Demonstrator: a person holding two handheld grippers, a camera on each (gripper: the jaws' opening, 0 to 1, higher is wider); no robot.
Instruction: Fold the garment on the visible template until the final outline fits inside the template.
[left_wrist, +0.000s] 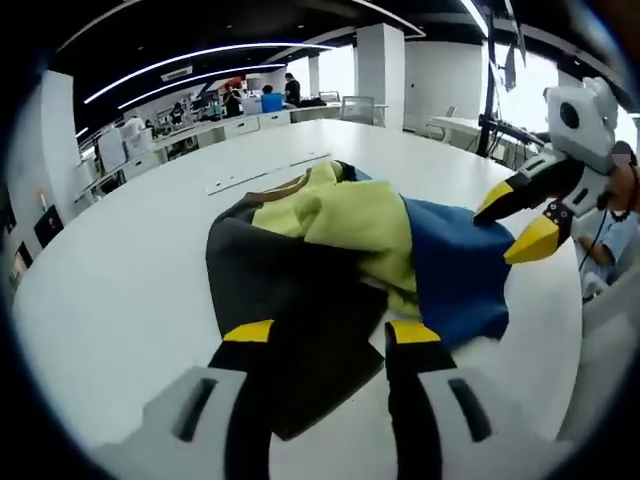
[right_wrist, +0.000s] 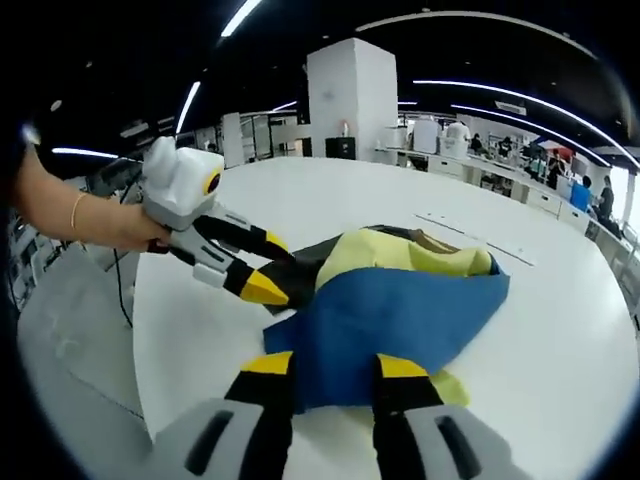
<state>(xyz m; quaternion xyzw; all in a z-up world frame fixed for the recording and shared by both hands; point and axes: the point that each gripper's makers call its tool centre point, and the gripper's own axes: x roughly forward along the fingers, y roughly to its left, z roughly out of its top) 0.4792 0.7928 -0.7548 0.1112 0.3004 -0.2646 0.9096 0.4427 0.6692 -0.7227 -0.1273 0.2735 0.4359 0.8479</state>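
Left gripper view: garment (left_wrist: 340, 260) lay bunched on white table (left_wrist: 120, 270), left gripper (left_wrist: 330, 335) jaws apart, empty, over its dark panel; right gripper (left_wrist: 520, 220) parted at the blue edge. Right gripper view: right gripper (right_wrist: 335, 365) spread, unloaded, above blue panel, left gripper (right_wrist: 268, 268) opposite; best pinch both edges, fold evenly, template not discernible

Left gripper (left_wrist: 330, 332) jaws apart, right gripper (right_wrist: 334, 364) jaws apart

garment (left_wrist: 360, 260): lies crumpled on the counter (left_wrist: 120, 270), the landmark here.
left gripper (left_wrist: 330, 335): near edge of the garment, jaws over its fabric.
right gripper (right_wrist: 335, 368): opposite side of the garment, jaws over its edge.
tape strips (left_wrist: 262, 175): on the counter, beyond the garment.
pillar (right_wrist: 350, 100): behind the counter.
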